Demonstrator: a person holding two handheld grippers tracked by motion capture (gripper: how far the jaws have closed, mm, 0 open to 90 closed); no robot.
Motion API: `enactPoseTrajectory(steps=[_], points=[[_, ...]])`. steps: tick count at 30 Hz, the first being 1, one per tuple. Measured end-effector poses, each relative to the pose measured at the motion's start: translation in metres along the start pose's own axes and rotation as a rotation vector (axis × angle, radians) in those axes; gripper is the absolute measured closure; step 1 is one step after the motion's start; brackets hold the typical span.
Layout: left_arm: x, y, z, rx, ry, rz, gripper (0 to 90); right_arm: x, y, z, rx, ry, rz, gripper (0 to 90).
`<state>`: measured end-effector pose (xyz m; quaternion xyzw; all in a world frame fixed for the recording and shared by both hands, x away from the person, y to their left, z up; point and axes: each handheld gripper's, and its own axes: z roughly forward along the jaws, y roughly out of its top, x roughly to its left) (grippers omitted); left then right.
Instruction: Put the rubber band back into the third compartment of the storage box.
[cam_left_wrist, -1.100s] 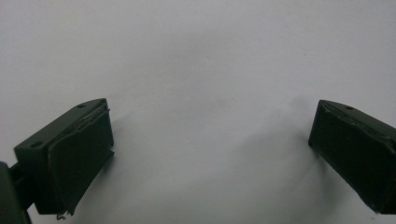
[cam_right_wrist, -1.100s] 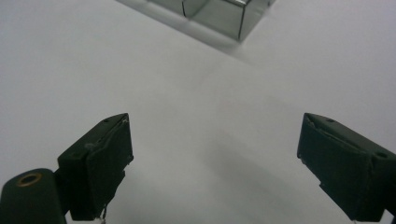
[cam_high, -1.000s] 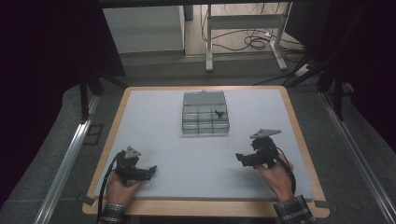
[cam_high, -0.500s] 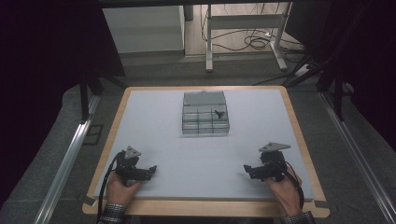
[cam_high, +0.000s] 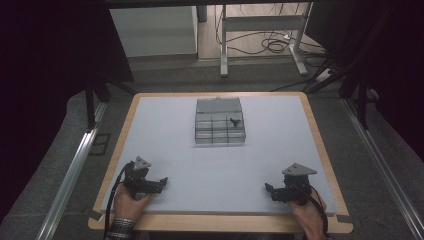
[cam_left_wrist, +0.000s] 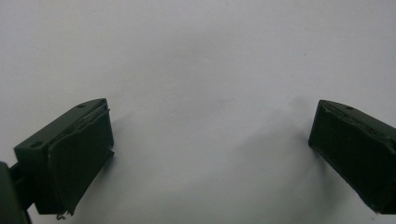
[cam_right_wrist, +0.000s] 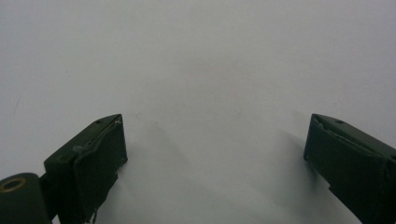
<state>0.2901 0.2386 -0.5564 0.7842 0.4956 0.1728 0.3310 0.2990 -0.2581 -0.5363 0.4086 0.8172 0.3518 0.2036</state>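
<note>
Grey floor (cam_high: 165, 75), white desk legs (cam_high: 260, 37), tangled cables (cam_high: 272, 45), black curtains (cam_high: 50, 50).

A lab or test room: dark curtains (cam_high: 50, 75) hang left and right, loose cables (cam_high: 272, 45) trail on the far floor by a metal stand (cam_high: 260, 35) (white-legged), metal rails (cam_high: 67, 175) flank the worktop (cam_high: 165, 115).

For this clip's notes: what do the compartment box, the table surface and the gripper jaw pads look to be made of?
Compartment box: looks like grey, semi-translucent plastic, judging by its thin divider walls and dull sheen. Table: a matte pale grey-white sheet, laminate or a mat, with a light wood-coloured border at the edge. Pads of the left hand-held gripper: dark, matte, probably rubber, given a frayed lower edge. The right hand-held gripper looks alike.
</note>
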Motion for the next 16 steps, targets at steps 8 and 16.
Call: enactPoseTrajectory(steps=[8,16], points=[[-0.0001,0.0000,0.0000,0.000,-0.001,-0.001,0.0,0.0018,-0.0041,-0.0012,-0.025,-0.014,0.008,5.6],[0.0000,0.0000,0.0000,0.001,-0.001,-0.001,0.0,0.0009,-0.0048,-0.0013,-0.030,-0.007,0.012,6.0]])
